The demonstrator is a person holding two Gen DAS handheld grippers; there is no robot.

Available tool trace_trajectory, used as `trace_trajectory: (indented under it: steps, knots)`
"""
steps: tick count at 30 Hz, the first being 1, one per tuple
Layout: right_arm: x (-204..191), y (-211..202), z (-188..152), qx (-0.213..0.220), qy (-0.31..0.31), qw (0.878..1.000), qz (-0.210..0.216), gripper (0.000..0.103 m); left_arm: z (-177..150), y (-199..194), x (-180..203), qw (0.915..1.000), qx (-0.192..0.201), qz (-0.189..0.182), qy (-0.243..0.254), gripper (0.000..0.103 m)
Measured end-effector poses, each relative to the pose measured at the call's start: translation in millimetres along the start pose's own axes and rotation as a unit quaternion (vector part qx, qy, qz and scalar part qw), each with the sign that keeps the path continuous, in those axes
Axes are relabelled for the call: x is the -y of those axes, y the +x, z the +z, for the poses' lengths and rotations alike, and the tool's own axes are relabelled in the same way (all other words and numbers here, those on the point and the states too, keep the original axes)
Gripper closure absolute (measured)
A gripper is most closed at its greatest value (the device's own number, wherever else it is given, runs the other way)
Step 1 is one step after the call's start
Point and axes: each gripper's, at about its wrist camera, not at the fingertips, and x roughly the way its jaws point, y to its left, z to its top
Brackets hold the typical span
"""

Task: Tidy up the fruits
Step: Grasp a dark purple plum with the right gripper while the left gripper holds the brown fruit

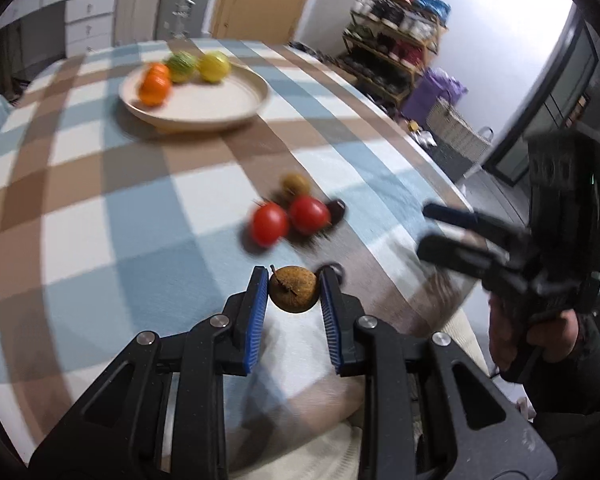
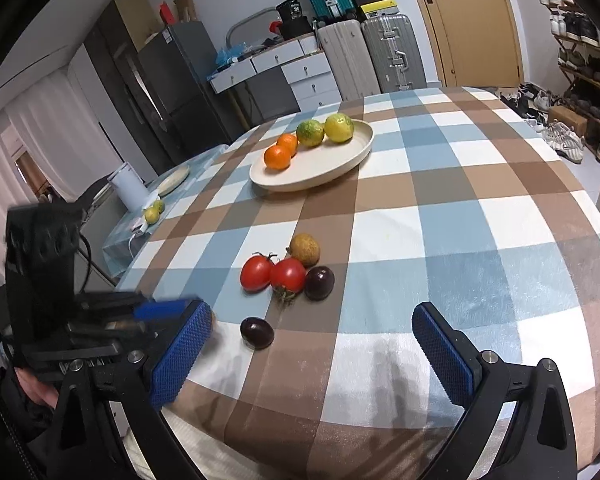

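My left gripper (image 1: 294, 286) is shut on a small brown fruit (image 1: 293, 289) and holds it above the checked tablecloth. Beyond it lie two red tomatoes (image 1: 269, 224), another brown fruit (image 1: 296, 185) and a dark plum (image 1: 337, 210). A cream plate (image 1: 220, 112) farther back holds two oranges (image 1: 154, 89), a green citrus (image 1: 181, 65) and a yellow citrus (image 1: 214, 65). My right gripper (image 2: 314, 320) is open and empty, low over the near table edge. In the right wrist view the tomatoes (image 2: 272, 273), the plum (image 2: 319, 282) and a second dark plum (image 2: 257, 333) lie ahead; the plate (image 2: 340, 168) is farther back.
The table edge curves close on the right in the left wrist view. A side table at the left holds a white jug (image 2: 127, 190), a small plate and two small citrus fruits. Suitcases, drawers and a shoe rack (image 2: 584, 92) stand around the room.
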Motion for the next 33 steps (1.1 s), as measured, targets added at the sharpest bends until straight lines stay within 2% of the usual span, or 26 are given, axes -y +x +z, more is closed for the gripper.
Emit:
trace_trajectory:
  steps: [4, 8, 10, 14, 17, 22, 30, 33]
  knots:
    - [-8, 8, -4, -0.011, -0.013, 1.000, 0.011, 0.000, 6, -17, -23, 0.9994, 0.021, 0.018, -0.022, 0.079]
    - [-18, 21, -10, -0.029, -0.023, 0.999, 0.019, 0.004, 8, -25, -44, 0.9983, 0.026, 0.025, -0.045, 0.080]
    - [-22, 28, -12, -0.041, -0.029, 0.998, 0.024, 0.016, 7, -27, -49, 0.9980, 0.030, 0.024, -0.049, 0.079]
    - [-31, 40, -16, -0.055, -0.042, 0.997, 0.022, 0.021, 5, -28, -54, 0.9976, 0.034, 0.024, -0.055, 0.079]
    - [-36, 45, -16, -0.060, -0.059, 0.996, 0.021, 0.030, 5, -27, -56, 0.9974, 0.033, 0.024, -0.060, 0.079]
    - [-44, 52, -17, -0.068, -0.092, 0.993, 0.013, 0.051, 7, -25, -58, 0.9973, 0.034, 0.027, -0.060, 0.079]
    - [-45, 56, -23, -0.073, -0.109, 0.991, 0.019, 0.066, 11, -22, -62, 0.9970, 0.034, 0.032, -0.062, 0.079]
    - [-44, 56, -23, -0.070, -0.109, 0.991, 0.024, 0.077, 13, -21, -61, 0.9971, 0.034, 0.034, -0.058, 0.079]
